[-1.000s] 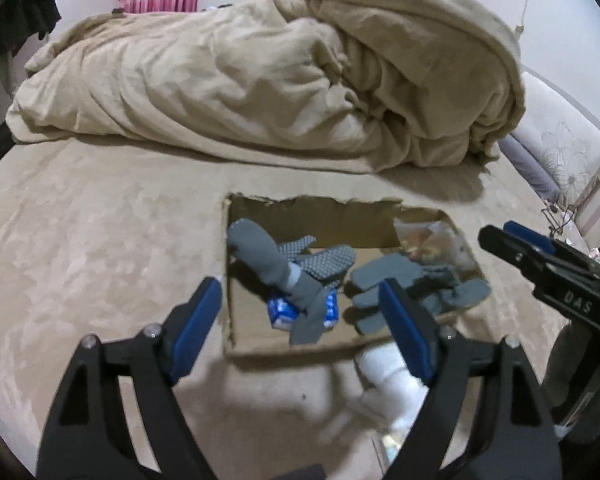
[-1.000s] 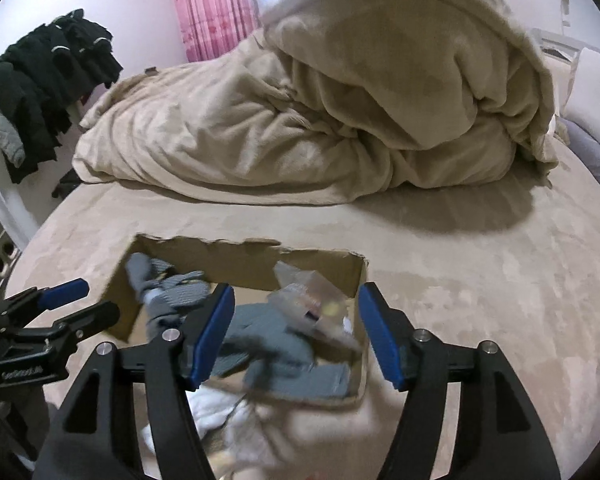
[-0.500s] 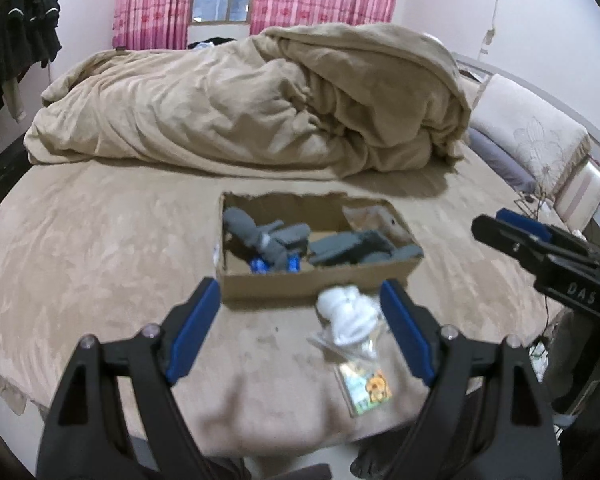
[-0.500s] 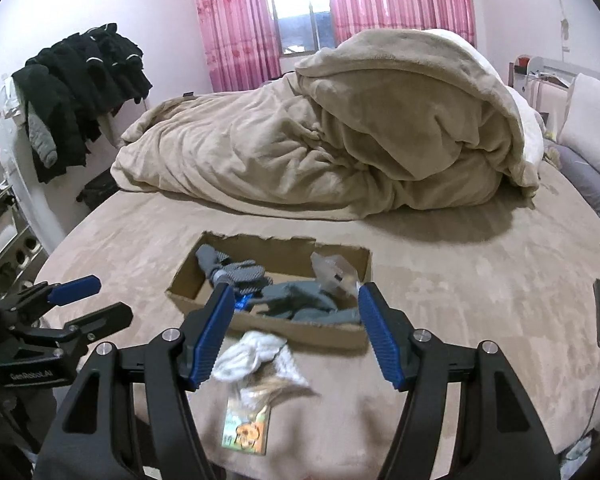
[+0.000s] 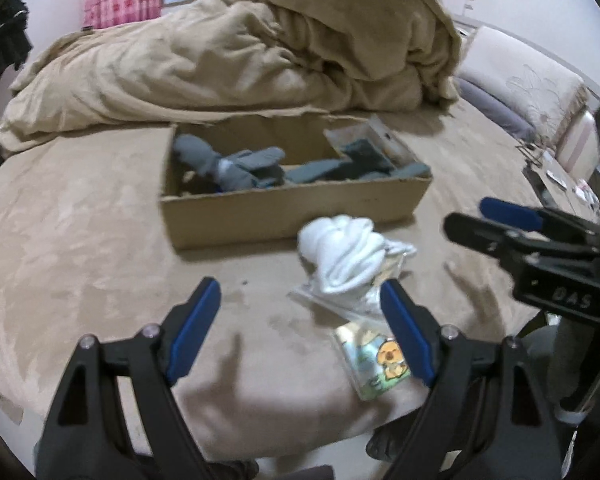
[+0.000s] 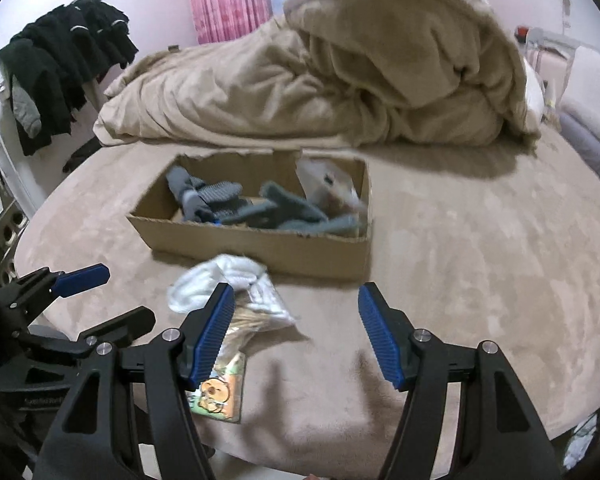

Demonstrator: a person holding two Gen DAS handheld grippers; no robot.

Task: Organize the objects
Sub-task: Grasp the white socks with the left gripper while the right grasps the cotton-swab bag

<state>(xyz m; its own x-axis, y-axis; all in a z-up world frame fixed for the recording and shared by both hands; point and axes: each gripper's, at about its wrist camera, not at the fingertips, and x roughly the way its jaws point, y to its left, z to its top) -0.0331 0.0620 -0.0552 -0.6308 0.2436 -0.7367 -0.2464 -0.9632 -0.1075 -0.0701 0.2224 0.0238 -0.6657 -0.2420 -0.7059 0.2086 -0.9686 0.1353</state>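
A shallow cardboard box [image 5: 284, 210] [image 6: 260, 242] sits on the bed, holding grey socks [image 5: 236, 168] [image 6: 276, 210] and a clear packet [image 5: 376, 136] [image 6: 328, 184]. In front of it lie a white sock bundle [image 5: 344, 252] [image 6: 216, 280], a clear plastic bag [image 5: 340, 300] [image 6: 268, 312] and a cartoon-printed packet [image 5: 376, 360] [image 6: 216, 392]. My left gripper [image 5: 300, 332] is open and empty, just short of the bundle. My right gripper [image 6: 296, 336] is open and empty, to the right of the bundle; it also shows in the left wrist view [image 5: 496, 220].
A rumpled beige duvet [image 5: 236, 44] [image 6: 340, 76] fills the back of the bed. The bed's near edge [image 5: 260, 440] drops off right below the grippers. Dark clothes [image 6: 60, 64] hang at the left. A pillow [image 5: 532, 84] lies at the right.
Both grippers have pulled back from over the box and then moved in lower toward the white bundle and packets. Both stay open. The objects have not moved.
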